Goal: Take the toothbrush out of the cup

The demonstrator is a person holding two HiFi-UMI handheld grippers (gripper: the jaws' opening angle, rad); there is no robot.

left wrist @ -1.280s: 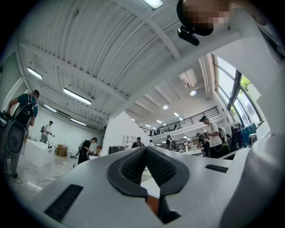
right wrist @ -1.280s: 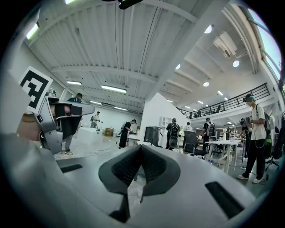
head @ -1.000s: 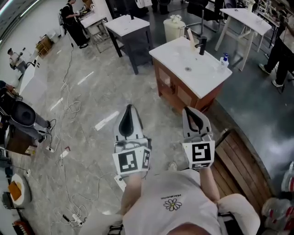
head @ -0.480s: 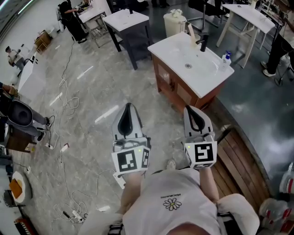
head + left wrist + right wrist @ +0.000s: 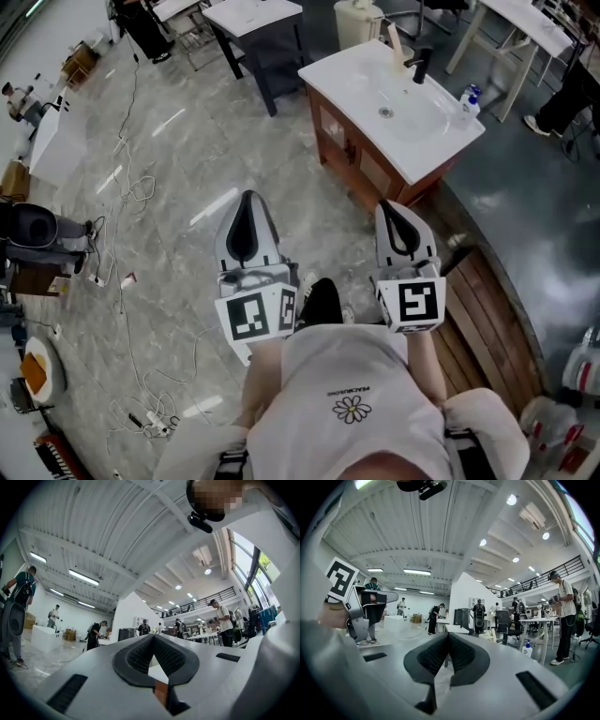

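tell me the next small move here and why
Probably step closer to the sink counter. The left hand-held gripper and right hand-held gripper are both shut and empty, over the floor and short of the counter. A pale upright item beside the black tap may be the cup, but it is too small to tell.

Floor (image 5: pixel 178 187) of glossy grey veined stone, mirroring lights; sink top (image 5: pixel 342 84) smooth, glossy white; cabinet (image 5: pixel 361 176) of reddish varnished wood; planks (image 5: pixel 487 328) of brown, grained wood; left gripper (image 5: pixel 246 197) and right gripper (image 5: pixel 391 206) in matt grey plastic, pads (image 5: pixel 138 658) black, ribbed, rubbery; shirt (image 5: pixel 347 403) of soft white cloth.
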